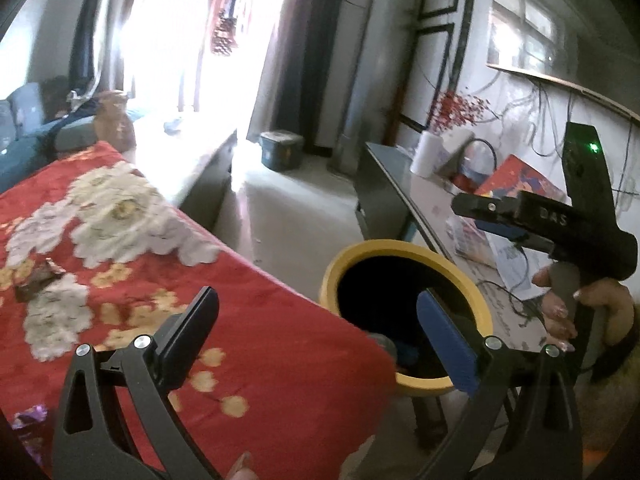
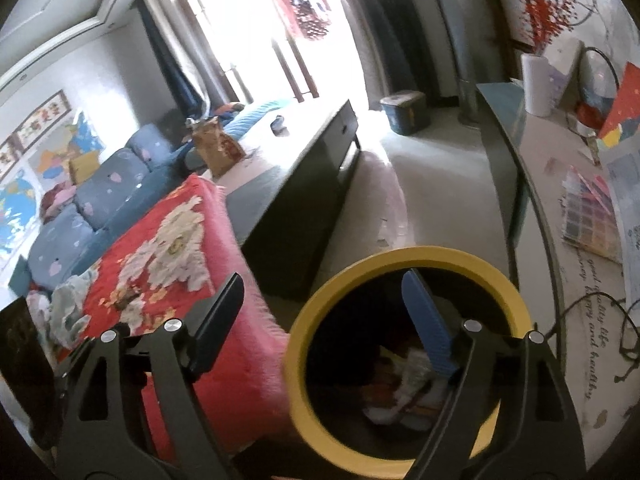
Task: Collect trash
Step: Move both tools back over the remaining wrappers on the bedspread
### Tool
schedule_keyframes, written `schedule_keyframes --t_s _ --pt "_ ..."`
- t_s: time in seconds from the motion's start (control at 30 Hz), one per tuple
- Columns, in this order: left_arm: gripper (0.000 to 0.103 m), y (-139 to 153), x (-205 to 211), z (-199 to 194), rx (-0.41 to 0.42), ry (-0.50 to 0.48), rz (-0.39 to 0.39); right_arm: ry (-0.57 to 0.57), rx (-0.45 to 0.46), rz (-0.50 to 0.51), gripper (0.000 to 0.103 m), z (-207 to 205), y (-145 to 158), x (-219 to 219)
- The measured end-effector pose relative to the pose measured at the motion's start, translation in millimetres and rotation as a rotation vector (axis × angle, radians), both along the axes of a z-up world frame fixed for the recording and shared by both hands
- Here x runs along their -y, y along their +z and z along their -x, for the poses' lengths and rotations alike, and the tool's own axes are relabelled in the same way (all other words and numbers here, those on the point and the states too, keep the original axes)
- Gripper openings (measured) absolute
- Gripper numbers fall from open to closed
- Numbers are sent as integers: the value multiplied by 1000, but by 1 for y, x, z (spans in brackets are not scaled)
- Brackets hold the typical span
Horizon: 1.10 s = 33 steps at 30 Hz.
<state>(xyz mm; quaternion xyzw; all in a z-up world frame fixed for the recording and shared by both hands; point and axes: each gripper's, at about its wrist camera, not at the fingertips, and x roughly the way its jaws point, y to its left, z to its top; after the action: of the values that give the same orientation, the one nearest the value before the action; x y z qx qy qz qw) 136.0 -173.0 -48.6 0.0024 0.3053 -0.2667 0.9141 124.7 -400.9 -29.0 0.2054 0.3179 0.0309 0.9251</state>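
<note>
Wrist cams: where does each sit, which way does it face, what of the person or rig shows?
Left wrist: on the left tool, angled down over the red floral blanket toward the yellow-rimmed bin; own open fingers, plus the right tool and hand.
Right wrist: on the right tool, looking down into the bin at trash inside; only its own open fingers show.
Shared: bin, blanket, side table, bright window.

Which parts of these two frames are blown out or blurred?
Left wrist: window fully blown out, washing over the low cabinet top; red floral cloth motion-smeared; yellow bin interior crushed black. Right wrist: window clipped too, bin rim soft, trash inside dim but visible; heavy fisheye bending.
</note>
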Motion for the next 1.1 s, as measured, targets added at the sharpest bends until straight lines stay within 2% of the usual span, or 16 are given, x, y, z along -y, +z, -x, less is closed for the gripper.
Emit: schedule_keyframes --t_s 0.33,0.63,1.1 --pt "96 19 -54 9 66 134 18 82 42 26 81 0 13 -39" --pt "96 38 -108 18 122 247 26 166 60 58 81 -1 22 -79" --pt "96 44 -181 30 135 364 13 325 68 108 82 -10 39 -155"
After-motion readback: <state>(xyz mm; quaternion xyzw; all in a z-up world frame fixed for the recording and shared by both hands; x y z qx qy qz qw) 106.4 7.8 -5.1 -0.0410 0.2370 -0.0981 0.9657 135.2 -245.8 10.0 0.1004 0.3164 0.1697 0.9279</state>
